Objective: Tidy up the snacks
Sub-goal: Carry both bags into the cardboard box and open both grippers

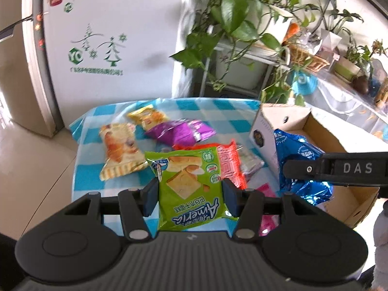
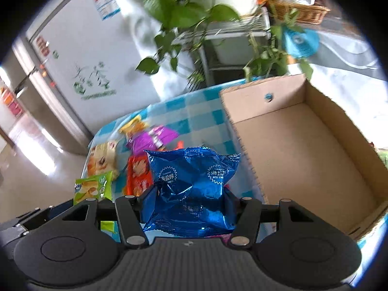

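Observation:
My left gripper (image 1: 190,197) is shut on a green snack packet (image 1: 189,184), lifted above the checkered table (image 1: 206,114). My right gripper (image 2: 188,202) is shut on a crinkled blue foil packet (image 2: 191,179); in the left wrist view that blue foil packet (image 1: 298,160) hangs at the right, by the near wall of the open cardboard box (image 1: 312,131). The box (image 2: 303,145) is bare inside. On the table lie a cream bread packet (image 1: 118,150), a yellow packet (image 1: 148,116), a purple packet (image 1: 181,131) and a red-orange packet (image 1: 230,165).
A white fridge (image 1: 101,48) stands behind the table at the left. Leafy plants (image 1: 242,19) on a white rack and a wicker basket (image 1: 308,58) sit at the back right. A pink packet (image 1: 266,191) lies at the table's near edge.

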### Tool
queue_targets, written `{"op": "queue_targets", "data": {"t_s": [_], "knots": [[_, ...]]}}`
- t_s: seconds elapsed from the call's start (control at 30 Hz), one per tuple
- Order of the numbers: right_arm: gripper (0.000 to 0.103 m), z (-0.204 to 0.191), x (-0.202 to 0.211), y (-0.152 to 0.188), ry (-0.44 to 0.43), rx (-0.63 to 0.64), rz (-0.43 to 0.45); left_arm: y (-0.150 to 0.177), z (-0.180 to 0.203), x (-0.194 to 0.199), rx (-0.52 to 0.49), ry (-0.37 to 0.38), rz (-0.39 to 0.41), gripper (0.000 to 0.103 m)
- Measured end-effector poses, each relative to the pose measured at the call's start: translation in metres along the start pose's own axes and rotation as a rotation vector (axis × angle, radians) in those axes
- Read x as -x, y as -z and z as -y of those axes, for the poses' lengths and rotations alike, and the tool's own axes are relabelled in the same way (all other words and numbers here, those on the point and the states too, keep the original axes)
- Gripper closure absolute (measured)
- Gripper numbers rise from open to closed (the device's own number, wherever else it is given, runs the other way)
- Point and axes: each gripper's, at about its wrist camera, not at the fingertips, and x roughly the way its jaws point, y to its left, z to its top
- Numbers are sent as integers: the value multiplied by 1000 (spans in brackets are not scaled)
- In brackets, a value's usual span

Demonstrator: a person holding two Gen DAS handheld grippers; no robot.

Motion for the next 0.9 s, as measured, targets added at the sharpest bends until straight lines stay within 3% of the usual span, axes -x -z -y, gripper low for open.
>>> {"op": "queue_targets", "data": {"t_s": [0.6,0.73,0.9], "knots": [[41,83,50,-21,66,-196,132,-34,82,-16,-45,148,11,49],[41,105,54,-25,51,-267,137,-38,103,-23,-55,182,0,49],[41,120,54,-30,93,-302,148,-40,131,-30,-76,227,-10,49]]}}
